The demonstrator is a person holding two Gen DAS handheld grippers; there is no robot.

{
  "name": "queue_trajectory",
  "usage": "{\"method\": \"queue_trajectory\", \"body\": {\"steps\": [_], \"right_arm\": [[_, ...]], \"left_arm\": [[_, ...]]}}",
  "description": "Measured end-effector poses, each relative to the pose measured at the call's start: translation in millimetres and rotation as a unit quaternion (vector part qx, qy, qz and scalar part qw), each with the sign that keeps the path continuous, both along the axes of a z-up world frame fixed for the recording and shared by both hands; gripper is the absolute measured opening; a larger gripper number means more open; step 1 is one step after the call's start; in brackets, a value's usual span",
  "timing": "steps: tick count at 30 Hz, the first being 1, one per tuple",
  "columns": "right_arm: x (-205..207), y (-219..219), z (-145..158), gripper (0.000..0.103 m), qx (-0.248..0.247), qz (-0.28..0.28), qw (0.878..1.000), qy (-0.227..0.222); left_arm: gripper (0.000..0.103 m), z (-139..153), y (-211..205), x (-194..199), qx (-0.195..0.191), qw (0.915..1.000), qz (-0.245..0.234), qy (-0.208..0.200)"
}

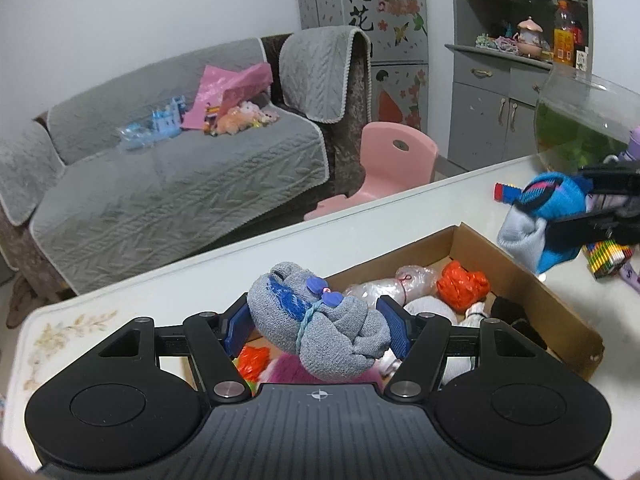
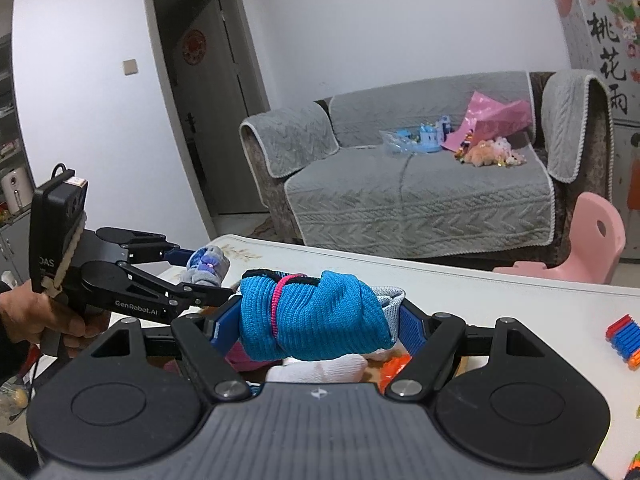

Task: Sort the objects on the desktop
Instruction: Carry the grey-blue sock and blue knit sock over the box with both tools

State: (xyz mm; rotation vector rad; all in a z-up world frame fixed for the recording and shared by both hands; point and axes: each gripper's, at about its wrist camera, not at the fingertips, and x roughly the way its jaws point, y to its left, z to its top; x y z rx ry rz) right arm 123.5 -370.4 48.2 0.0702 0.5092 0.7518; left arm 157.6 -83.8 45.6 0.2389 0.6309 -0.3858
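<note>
My left gripper (image 1: 320, 330) is shut on a rolled grey sock bundle (image 1: 320, 324) with blue trim and small blue bows, held above a cardboard box (image 1: 552, 304). My right gripper (image 2: 314, 320) is shut on a rolled blue sock bundle (image 2: 316, 316) with a pink and black band. In the left wrist view that blue bundle (image 1: 548, 216) hangs at the right, above the table beyond the box. The right wrist view shows the left gripper (image 2: 200, 276) with the grey bundle (image 2: 206, 266) at the left, a hand (image 2: 36, 316) on its handle.
The box holds an orange bag (image 1: 462, 284), a clear plastic bundle (image 1: 384, 284) and other socks. A white table (image 2: 500, 300) bears colourful blocks (image 2: 626, 338). A glass fishbowl (image 1: 580, 120) stands at the table's far right. A pink chair (image 1: 396, 160) and a grey sofa (image 1: 160, 176) lie beyond.
</note>
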Motion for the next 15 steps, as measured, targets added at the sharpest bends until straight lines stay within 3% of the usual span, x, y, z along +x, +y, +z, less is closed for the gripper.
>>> {"method": "queue_trajectory", "body": {"steps": [15], "right_arm": [[15,10,-19,0.074,-0.037,0.001,0.999,0.022]], "left_arm": [[0.071,-28,-33,37,-0.012,0.9989,-0.034,0.03]]}}
